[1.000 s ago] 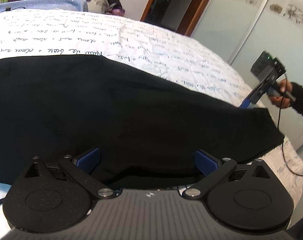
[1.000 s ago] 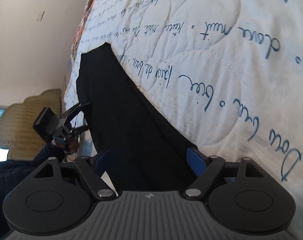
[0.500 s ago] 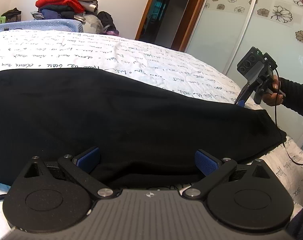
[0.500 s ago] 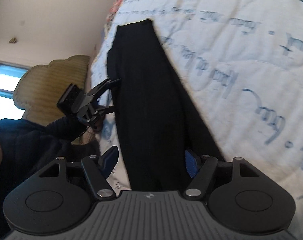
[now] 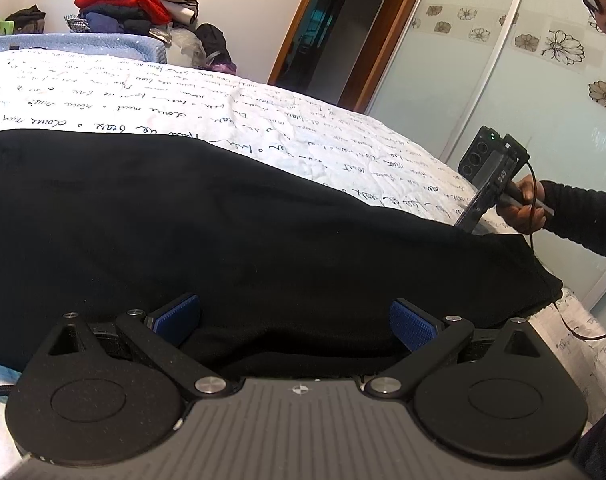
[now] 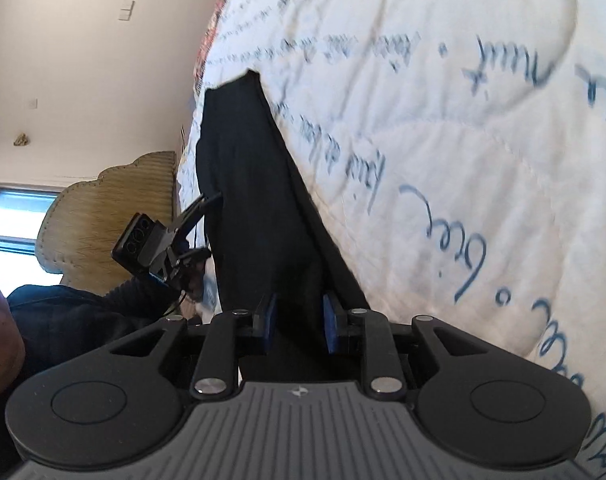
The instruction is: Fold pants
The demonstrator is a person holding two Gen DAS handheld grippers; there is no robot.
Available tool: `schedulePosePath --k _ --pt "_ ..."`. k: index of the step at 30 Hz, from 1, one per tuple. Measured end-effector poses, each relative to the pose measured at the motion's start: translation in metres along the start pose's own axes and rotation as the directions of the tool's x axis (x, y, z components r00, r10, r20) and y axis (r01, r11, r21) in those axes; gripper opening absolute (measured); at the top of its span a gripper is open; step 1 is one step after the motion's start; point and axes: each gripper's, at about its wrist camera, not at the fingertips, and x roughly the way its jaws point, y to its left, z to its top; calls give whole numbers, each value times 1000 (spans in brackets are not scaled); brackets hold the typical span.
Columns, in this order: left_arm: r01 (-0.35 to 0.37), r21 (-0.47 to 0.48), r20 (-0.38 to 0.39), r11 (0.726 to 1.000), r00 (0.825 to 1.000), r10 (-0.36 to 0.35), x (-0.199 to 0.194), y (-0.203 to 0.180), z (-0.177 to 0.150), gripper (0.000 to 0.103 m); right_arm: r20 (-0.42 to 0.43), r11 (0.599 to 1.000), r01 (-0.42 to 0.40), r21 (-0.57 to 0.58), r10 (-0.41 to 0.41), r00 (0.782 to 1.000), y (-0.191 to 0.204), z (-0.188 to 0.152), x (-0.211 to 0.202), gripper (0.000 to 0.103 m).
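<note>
My pants (image 5: 231, 240) lie flat along the near edge of the bed (image 5: 263, 120). My left tongs (image 5: 295, 322) are spread wide around the hem. My right tongs (image 6: 299, 322) pinch the cloth at the other end.

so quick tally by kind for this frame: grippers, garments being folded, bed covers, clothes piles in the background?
Grippers: 2, left gripper and right gripper
Black pants: 1
White quilt with blue script: 1
Clothes pile behind the bed: 1
Total: 5
</note>
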Motion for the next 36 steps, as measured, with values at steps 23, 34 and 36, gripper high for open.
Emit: schedulePosePath --k 23,34,36 --pt "23 -26 16 999 1000 -22 3 6 2 102 627 993 76 96 -119 770 85 -125 -18 68" --pt "-6 6 10 1000 1000 6 4 1 1 102 771 932 175 316 -360 525 60 -147 -32 78" --pt "-18 19 5 1000 1000 18 5 -1 1 102 765 954 145 264 -299 571 72 -144 -13 81"
